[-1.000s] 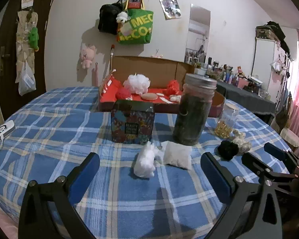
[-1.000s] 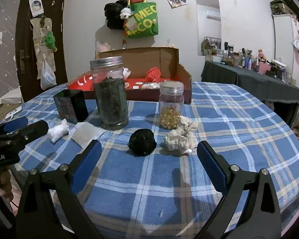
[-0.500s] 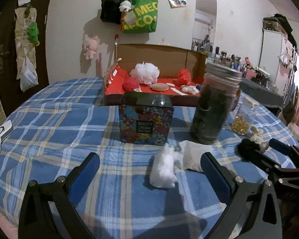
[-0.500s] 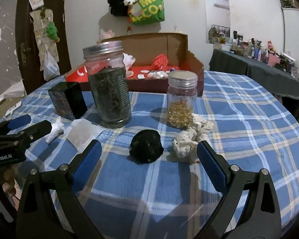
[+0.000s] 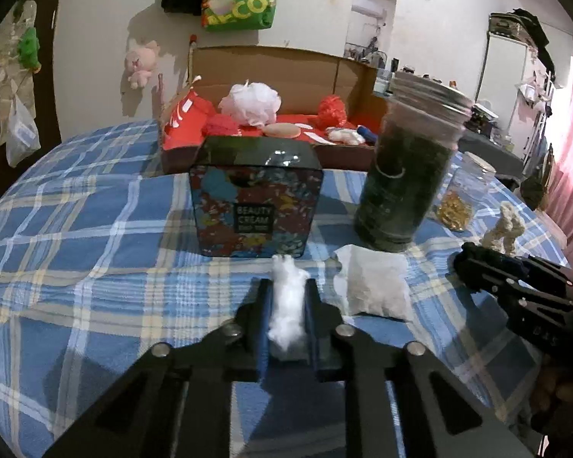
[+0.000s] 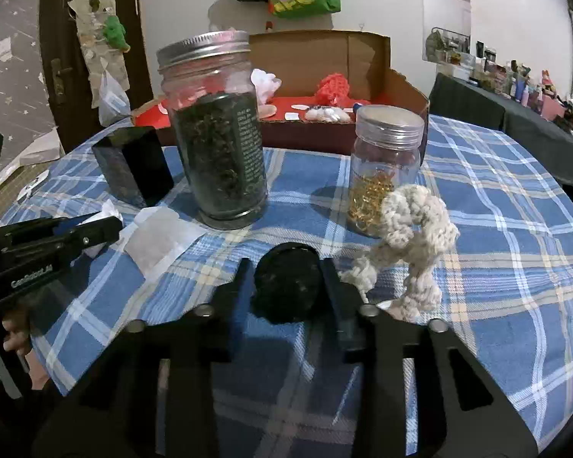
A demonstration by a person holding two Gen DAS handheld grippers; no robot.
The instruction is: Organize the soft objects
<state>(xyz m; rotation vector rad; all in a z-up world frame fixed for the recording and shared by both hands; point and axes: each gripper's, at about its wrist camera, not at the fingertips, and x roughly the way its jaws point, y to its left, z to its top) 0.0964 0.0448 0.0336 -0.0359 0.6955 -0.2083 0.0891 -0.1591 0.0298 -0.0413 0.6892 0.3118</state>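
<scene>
While the left gripper (image 5: 285, 307) pinches the white cotton tuft (image 5: 287, 301) on the plaid tablecloth (image 5: 76, 229), the right gripper (image 6: 286, 286) clamps the black pompom (image 6: 286, 286). Tin (image 5: 255, 208) reads "BEAUTY CREAM".

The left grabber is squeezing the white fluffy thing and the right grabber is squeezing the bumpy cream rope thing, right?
Not quite. The left gripper does squeeze the white fluffy ball, but the right gripper is closed on the black pompom, not the rope. The cream rope knot sits just beside it on the plaid cloth, ungripped. The right wrist view shows this.
</scene>
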